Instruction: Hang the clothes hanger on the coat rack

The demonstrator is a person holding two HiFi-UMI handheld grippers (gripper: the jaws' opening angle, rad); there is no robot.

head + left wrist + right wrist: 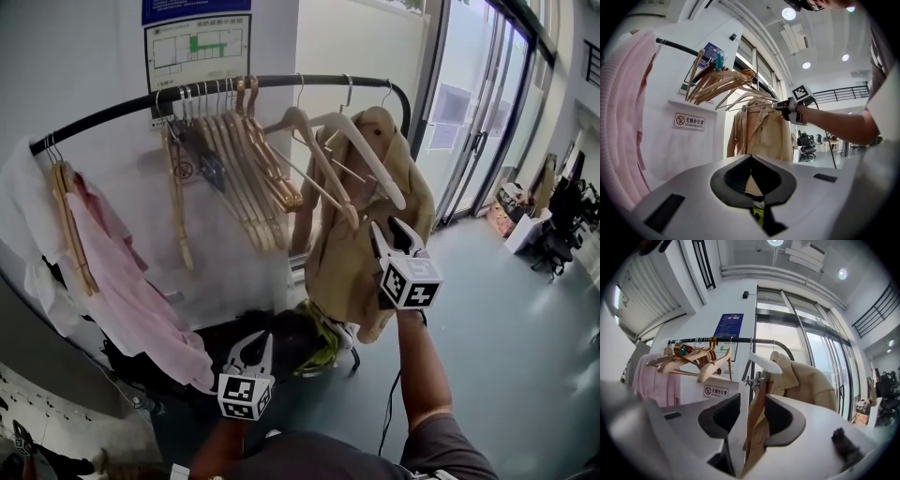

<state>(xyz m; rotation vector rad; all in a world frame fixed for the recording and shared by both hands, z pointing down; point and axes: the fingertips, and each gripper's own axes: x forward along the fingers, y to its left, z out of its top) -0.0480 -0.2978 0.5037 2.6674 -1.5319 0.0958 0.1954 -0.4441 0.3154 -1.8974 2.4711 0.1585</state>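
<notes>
Shows the clothes hanger (373, 157) hooked over the coat rack (281, 81), long arm sloping down into the gap between the right gripper's (394, 234) released, wide-spread fingers, no pad pressing it, with the left gripper (253, 349), clenched on nothing, well below and farther off.

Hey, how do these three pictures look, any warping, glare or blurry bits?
Head view: the glass doors lean and look washed out by daylight. Left gripper view: strong fisheye with dark corners, the ceiling lights flare, and the pink garment at the edge is soft. Right gripper view: same dark fisheye rim, and the hanger close to the camera is slightly blurred.
</notes>
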